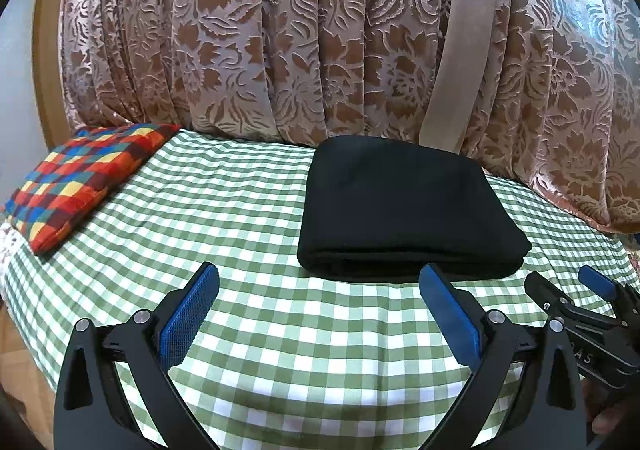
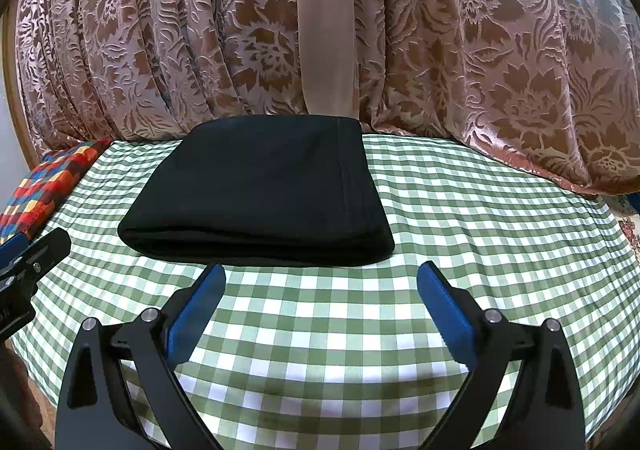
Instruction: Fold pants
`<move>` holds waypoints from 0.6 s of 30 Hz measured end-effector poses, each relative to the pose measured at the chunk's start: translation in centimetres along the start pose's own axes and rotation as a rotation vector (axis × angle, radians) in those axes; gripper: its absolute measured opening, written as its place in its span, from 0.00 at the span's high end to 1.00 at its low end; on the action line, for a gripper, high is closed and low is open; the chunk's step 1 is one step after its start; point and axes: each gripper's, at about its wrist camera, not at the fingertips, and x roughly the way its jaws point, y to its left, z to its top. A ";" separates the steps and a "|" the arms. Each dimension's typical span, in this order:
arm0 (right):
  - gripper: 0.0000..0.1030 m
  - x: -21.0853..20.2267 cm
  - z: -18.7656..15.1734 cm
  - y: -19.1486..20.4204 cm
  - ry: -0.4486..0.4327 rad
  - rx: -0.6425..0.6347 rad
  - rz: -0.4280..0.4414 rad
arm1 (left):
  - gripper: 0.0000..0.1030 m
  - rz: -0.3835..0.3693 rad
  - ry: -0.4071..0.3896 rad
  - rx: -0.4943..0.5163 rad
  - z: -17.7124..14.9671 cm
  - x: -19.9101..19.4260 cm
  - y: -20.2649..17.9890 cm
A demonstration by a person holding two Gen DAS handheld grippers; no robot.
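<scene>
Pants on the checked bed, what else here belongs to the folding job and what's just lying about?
Job:
black pants, already folded
left gripper, open
right gripper, open

Lying about:
multicoloured cushion
floral curtain
checked cover

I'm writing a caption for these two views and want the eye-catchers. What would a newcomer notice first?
First the black pants, folded into a neat stack on the green checked cloth near its far edge. Behind hangs a big flowered curtain, and a bright patchwork cushion lies at the far left. Up close, the left hand-held gripper and the right hand-held gripper both hang open, holding nothing.
</scene>
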 end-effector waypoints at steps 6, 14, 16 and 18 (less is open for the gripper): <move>0.06 -0.2 -0.1 0.1 -0.005 0.000 0.002 | 0.04 -0.004 -0.007 0.003 -0.1 -0.4 0.0; 0.06 -0.4 -0.2 0.3 -0.009 0.003 -0.001 | 0.04 -0.007 -0.020 0.015 0.1 -1.0 -0.2; 0.06 -0.4 -0.2 0.3 -0.009 0.003 -0.002 | 0.04 -0.006 -0.020 0.020 0.2 -1.0 -0.2; 0.06 -0.4 -0.2 0.4 -0.010 0.003 -0.003 | 0.04 -0.009 -0.021 0.020 0.2 -1.1 -0.2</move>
